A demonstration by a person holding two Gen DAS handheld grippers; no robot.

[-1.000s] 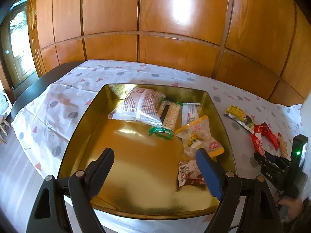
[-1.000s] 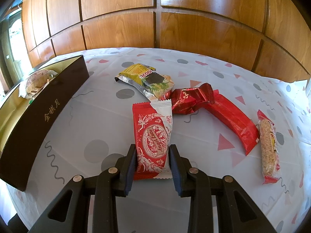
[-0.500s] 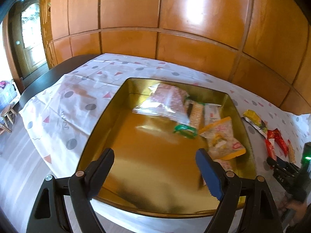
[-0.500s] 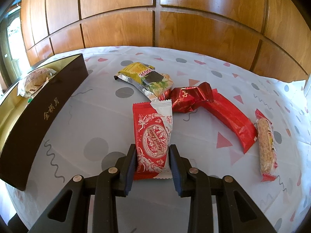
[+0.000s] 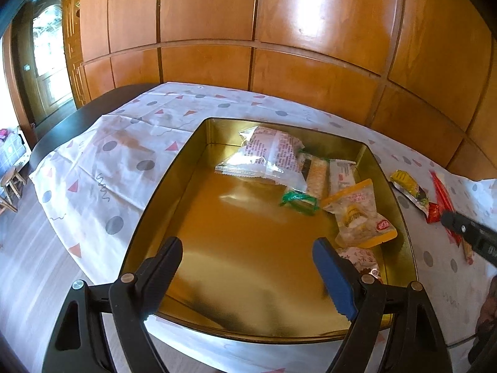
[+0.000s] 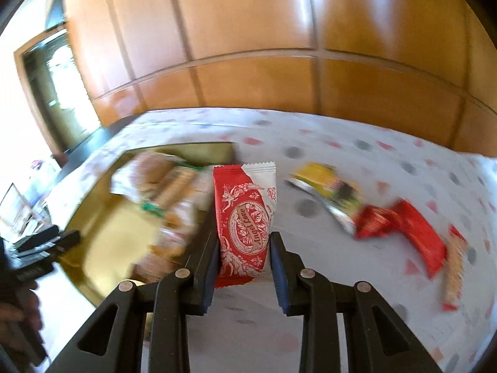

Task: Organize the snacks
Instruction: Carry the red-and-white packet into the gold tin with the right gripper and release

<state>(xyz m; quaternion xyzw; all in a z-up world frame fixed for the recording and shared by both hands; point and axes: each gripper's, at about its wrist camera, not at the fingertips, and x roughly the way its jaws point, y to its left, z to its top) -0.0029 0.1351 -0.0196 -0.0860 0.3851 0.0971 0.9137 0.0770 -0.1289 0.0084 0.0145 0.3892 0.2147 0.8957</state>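
**Right tongs pinching red packet above table; left tongs spread over tin**

Right gripper point(image 6: 243, 248): fingers pressed against both sides of a red-and-white packet point(image 6: 243, 220), which stands upright between them. The packet sits in front of the near right edge of the gold tin point(image 6: 102, 217). The background of this view is blurred.

Left gripper point(image 5: 247, 261): fingers spread wide apart, nothing between them, positioned over the near part of the tin point(image 5: 186, 168).

Tin contents, grouped at the far and right side: a large clear bag point(image 5: 270, 158), a cracker bar point(image 5: 316, 174), a white bar point(image 5: 341, 172), a small green sweet point(image 5: 299, 200), a yellow-edged pouch point(image 5: 360, 214), and a pink-printed packet point(image 5: 362, 261) partly hidden by the left gripper's blue finger.

On the tablecloth point(image 6: 357, 155), right of the tin: a yellow pack point(image 6: 329, 186), touching or overlapping a crumpled red wrapper point(image 6: 376, 222), a long red bar point(image 6: 425, 242), and a slim grain bar point(image 6: 453, 270). Whether the red bar and grain bar touch cannot be told.
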